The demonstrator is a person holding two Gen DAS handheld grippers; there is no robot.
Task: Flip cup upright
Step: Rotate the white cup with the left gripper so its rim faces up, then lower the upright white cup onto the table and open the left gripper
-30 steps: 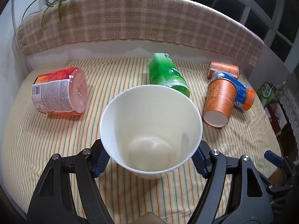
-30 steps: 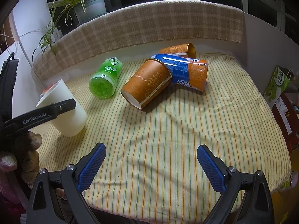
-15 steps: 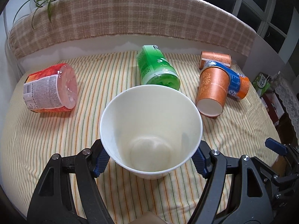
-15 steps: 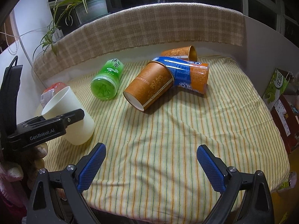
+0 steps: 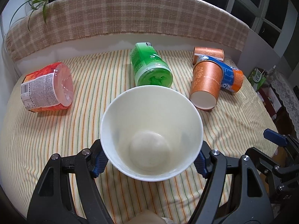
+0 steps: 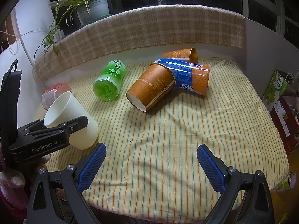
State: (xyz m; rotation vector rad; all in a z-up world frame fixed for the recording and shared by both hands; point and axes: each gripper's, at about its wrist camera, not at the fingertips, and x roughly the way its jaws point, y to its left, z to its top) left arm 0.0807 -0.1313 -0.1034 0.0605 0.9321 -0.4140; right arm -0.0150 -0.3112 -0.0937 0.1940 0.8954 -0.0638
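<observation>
The left gripper (image 5: 151, 160), lettered "GenRobot.AI", clamps the white cup (image 5: 151, 130) between its fingers, mouth tilted up toward the camera, base by the striped surface (image 6: 168, 130). Beyond the cup lie a green bottle (image 6: 109, 80) with Chinese characters and an orange cup (image 6: 151, 90) reading "RONGZHUANG"; the red container (image 6: 55, 91) sits half hidden behind it. The right gripper (image 6: 151, 165) hangs wide, holding nothing.

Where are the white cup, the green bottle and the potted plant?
white cup (image 5: 151, 130), left wrist view, inner wall.
green bottle (image 6: 110, 78), right wrist view, side.
potted plant (image 6: 95, 9), right wrist view, pot.
</observation>
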